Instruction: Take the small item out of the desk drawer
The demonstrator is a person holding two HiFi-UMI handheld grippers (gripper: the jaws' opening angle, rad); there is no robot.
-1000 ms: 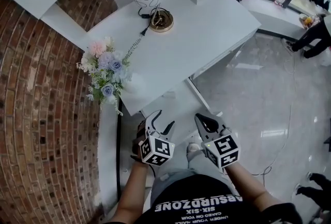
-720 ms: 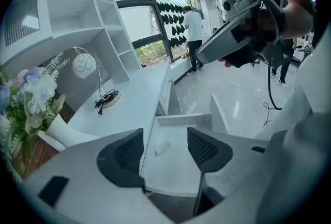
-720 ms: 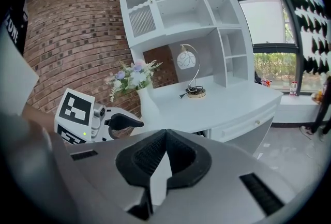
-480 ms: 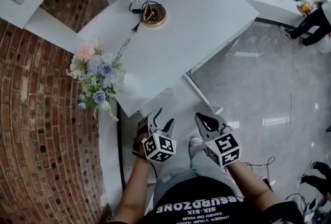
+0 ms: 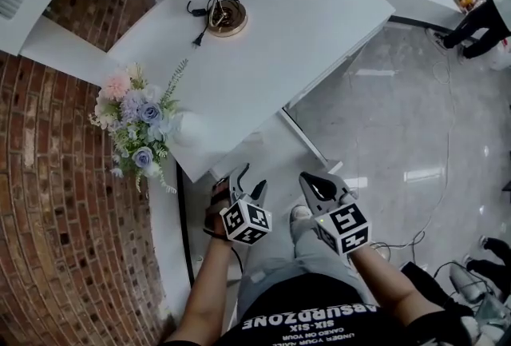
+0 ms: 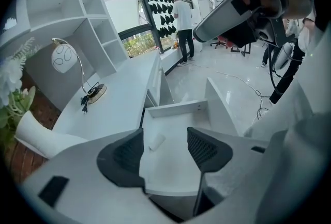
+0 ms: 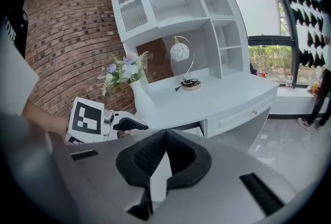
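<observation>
Small item (image 6: 156, 141): white oblong, flat in smooth white rect. drawer (image 6: 176, 109).

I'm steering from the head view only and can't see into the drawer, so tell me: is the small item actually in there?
Observer: Yes. The left gripper view shows a small white oblong item lying on the floor of the open white desk drawer, in its left half as seen there.
Operator: Are the left tongs ready for it?
Observer: The left gripper has its tongs apart and empty, with the item framed between them, further off.
Operator: And the right?
Observer: The right gripper has its tongs closed tip to tip, holding nothing.
</observation>
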